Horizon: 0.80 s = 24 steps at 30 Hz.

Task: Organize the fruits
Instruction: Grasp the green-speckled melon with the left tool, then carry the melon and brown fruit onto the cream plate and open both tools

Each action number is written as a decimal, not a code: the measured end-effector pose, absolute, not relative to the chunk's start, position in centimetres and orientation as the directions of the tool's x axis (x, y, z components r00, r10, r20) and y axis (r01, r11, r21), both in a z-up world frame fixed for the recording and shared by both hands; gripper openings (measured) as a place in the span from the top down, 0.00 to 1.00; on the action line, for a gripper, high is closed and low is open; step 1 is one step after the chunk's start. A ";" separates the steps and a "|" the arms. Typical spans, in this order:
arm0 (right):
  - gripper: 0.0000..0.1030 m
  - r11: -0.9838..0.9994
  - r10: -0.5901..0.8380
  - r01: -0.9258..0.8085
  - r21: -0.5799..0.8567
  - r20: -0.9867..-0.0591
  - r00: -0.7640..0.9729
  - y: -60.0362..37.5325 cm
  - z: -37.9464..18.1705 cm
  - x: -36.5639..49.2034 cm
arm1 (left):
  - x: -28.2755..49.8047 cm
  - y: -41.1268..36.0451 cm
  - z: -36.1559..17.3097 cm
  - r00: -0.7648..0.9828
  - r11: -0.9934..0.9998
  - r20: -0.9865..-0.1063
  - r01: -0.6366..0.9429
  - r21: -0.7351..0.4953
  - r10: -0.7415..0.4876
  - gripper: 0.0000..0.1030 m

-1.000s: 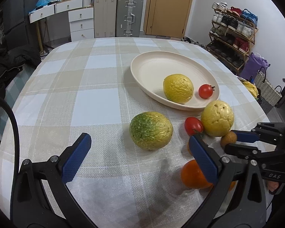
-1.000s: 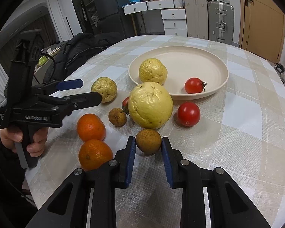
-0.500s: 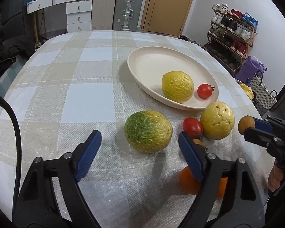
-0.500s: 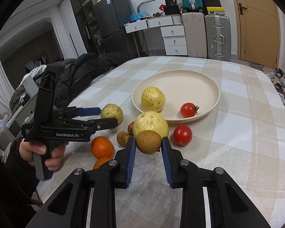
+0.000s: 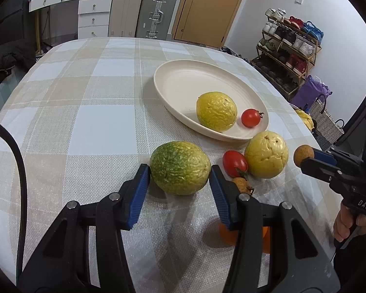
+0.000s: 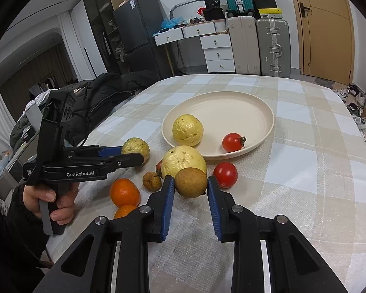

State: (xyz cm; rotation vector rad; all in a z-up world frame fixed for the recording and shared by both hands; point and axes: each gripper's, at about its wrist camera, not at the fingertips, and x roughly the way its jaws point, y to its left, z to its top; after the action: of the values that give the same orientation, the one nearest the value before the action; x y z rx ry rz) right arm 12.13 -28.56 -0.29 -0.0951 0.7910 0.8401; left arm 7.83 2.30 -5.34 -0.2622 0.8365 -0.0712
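My left gripper (image 5: 179, 173) is closing its jaws on a green-yellow bumpy fruit (image 5: 180, 167) that rests on the checked cloth, and both blue pads touch its sides. My right gripper (image 6: 190, 188) is shut on a small brown round fruit (image 6: 190, 182) and holds it above the table. The cream plate (image 5: 173, 68) holds a yellow fruit (image 5: 216, 111) and a tomato (image 5: 250, 118). Beside the plate lie another yellow fruit (image 5: 266, 155), a tomato (image 5: 234, 163) and a small brown fruit (image 5: 241, 185).
Two oranges (image 6: 125, 192) lie near the table's front edge, between the two grippers. A dark jacket (image 6: 105, 92) is heaped at the table's left side. Suitcases (image 6: 272, 46) and drawers stand behind, and a shoe rack (image 5: 288, 48) to the right.
The left jaws have closed in from wide open onto the green-yellow fruit. The right gripper has lifted the small brown fruit off the cloth.
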 end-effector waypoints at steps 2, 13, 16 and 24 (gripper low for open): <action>0.73 0.684 0.630 -0.695 0.222 -0.660 0.409 -28.7 -0.3 12.2 | 7.7 2.1 -5.1 0.677 0.967 -0.718 -0.036 -0.253 -0.163 0.54; 0.73 0.712 0.626 -0.663 0.233 -0.639 0.448 -29.6 0.1 12.5 | 6.5 1.8 -2.8 0.738 0.971 -0.657 -0.013 -0.240 -0.152 0.54; 0.73 0.721 0.627 -0.649 0.242 -0.626 0.464 -30.0 0.5 12.8 | 6.7 1.8 -2.2 0.744 0.972 -0.651 -0.011 -0.235 -0.149 0.54; 0.73 0.744 0.627 -0.613 0.266 -0.595 0.503 -30.9 1.7 13.9 | 7.0 1.7 -0.9 0.764 0.974 -0.629 -0.007 -0.225 -0.140 0.54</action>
State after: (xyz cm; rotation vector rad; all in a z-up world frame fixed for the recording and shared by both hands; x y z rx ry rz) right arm 13.93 -30.86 1.69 0.0213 0.7274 0.7485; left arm 6.98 1.72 -0.94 -0.2202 0.6986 -0.0734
